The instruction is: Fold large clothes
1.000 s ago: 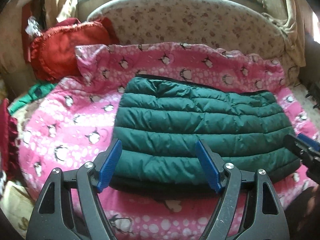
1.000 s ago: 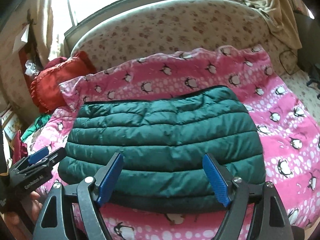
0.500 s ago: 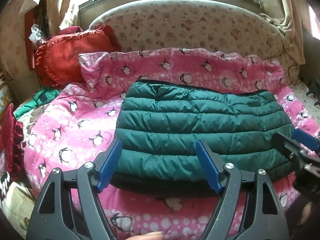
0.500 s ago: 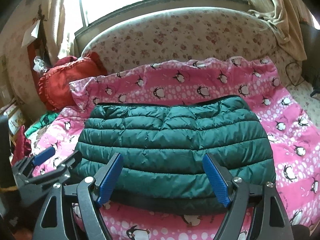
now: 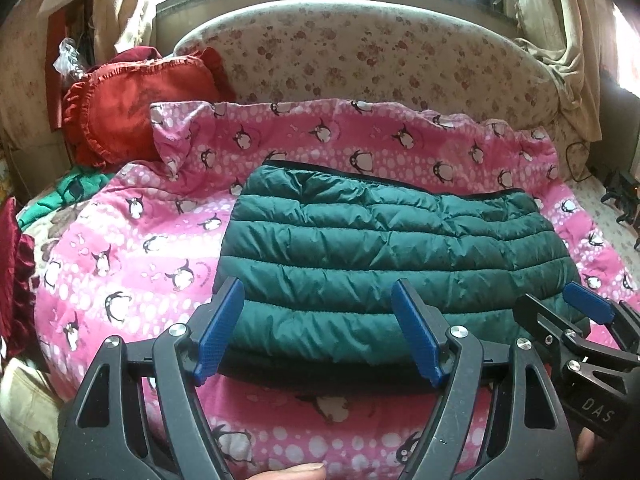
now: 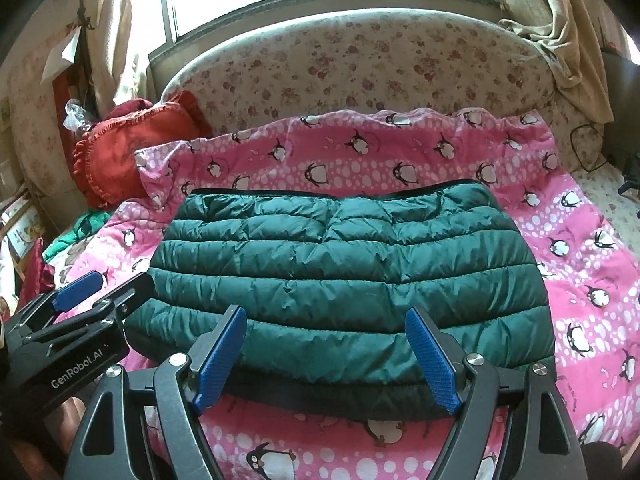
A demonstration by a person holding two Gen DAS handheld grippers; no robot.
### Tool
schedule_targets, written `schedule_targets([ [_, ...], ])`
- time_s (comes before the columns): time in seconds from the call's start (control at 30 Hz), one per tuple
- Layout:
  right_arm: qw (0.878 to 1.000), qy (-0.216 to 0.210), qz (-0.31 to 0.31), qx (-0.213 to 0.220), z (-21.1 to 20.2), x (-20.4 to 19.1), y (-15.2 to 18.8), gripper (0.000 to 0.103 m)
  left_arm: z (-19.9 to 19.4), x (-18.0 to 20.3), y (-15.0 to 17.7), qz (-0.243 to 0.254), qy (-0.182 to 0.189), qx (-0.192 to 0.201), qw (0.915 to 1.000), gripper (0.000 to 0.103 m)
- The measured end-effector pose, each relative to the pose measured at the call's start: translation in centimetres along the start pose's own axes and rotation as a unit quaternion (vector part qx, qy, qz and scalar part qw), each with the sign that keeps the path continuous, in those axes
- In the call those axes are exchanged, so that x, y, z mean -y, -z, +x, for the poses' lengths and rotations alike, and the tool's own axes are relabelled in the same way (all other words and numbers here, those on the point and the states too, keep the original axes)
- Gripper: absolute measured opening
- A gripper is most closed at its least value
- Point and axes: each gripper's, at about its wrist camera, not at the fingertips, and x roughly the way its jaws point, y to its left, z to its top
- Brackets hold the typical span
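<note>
1. The left gripper hangs above the near edge of the green puffer jacket, jaws spread wide and nothing between them. Its blue pads are clear of the fabric.

2. The right gripper sits just beside it, over the same near edge, equally spread and empty. Each gripper shows at the edge of the other's view, so the two hands are close together.

3. To my eye the folding looks largely done: the jacket lies as a compact, squared bundle, and both claws are off it. Either it is finished or one more fold remains.

4. If another fold is wanted, the next move calls for both claws to drop onto the near hem, pinch through the thick layers, and carry that edge over toward the far side.

5. The jacket is dark green, quilted in horizontal puffy bands, with a dark trim along its far edge. It looks slippery and springy, likely to puff open again.

6. It rests in the middle of the pink penguin blanket on the bed, a red ruffled cushion behind it to the left.
</note>
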Motion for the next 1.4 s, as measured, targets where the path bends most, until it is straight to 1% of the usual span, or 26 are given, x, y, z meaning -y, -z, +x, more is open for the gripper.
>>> schedule_targets([
  [0.43,1.000,-0.003,0.005,-0.006,0.01,0.00,0.12,0.080,0.53,-0.10,0.47,0.002,0.000,-0.012,0.9999,0.077],
  [1.4,1.000,-0.004,0.004,-0.015,0.57,0.10,-0.02,0.080,0.87,0.07,0.93,0.005,0.004,-0.018,0.9998,0.077],
])
